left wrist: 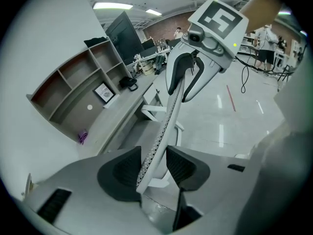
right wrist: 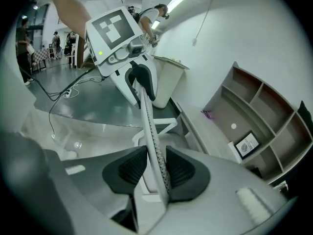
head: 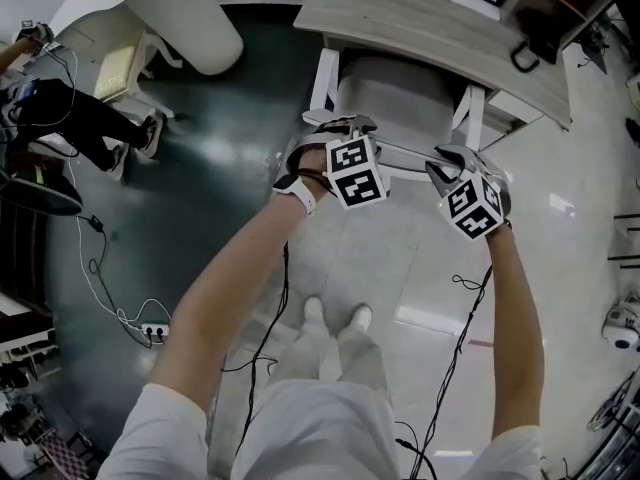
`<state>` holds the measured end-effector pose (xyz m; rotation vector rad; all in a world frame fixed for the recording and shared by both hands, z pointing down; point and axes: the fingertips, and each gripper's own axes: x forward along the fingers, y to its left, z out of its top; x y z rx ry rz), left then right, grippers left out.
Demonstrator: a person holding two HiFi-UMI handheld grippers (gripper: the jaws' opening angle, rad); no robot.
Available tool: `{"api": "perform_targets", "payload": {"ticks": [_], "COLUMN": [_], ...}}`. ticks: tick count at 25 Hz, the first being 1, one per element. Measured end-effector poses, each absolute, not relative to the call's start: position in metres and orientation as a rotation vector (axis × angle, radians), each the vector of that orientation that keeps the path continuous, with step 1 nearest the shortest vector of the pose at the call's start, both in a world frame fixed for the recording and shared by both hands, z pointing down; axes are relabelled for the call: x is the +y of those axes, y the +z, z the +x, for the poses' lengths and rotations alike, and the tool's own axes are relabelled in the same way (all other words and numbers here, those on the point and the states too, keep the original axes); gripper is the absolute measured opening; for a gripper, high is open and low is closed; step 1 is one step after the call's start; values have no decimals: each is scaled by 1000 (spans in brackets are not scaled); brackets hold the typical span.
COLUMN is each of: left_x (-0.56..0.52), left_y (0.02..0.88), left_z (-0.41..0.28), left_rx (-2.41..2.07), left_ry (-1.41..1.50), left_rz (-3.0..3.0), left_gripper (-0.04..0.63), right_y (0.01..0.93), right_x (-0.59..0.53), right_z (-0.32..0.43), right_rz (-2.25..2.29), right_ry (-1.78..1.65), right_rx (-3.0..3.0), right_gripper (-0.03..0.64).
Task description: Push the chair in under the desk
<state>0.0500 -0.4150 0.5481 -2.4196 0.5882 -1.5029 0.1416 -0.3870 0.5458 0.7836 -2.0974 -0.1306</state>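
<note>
Chair [head: 400, 93], just one, stands on the far side of the floor, with the far part of its seat beneath the single tabletop [head: 420, 23]. I have two grippers on the chair, both on its backrest [head: 405, 156]. The left gripper [head: 335, 126] is clamped on the top edge toward the left, and the right gripper [head: 447, 160] is clamped toward the right. In each gripper view the thin mesh edge runs between the pads and touches both.

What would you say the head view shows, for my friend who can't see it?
Left gripper and right gripper grip the top edge of a white chair whose seat sits partly under a wooden desk. The person's feet stand behind it.
</note>
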Motion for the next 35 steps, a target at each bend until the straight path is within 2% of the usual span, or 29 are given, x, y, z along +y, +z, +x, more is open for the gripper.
{"api": "perform_targets", "payload": {"ticks": [11, 30, 35], "left_x": [-426, -545, -557], "left_y": [549, 545, 515], "left_z": [51, 59, 54], "left_rx": [592, 725, 857], "left_ry": [-1484, -1444, -1345], "left_rz": [-2380, -2357, -2335], "left_gripper": [172, 189, 178], "right_y": [544, 544, 538], "right_x": [-392, -506, -533], "right_z": [142, 148, 151], "right_rz": [836, 922, 947], "right_ry": [-163, -253, -268], "right_rx": [-2070, -2012, -1982], "right_gripper": [131, 132, 133]}}
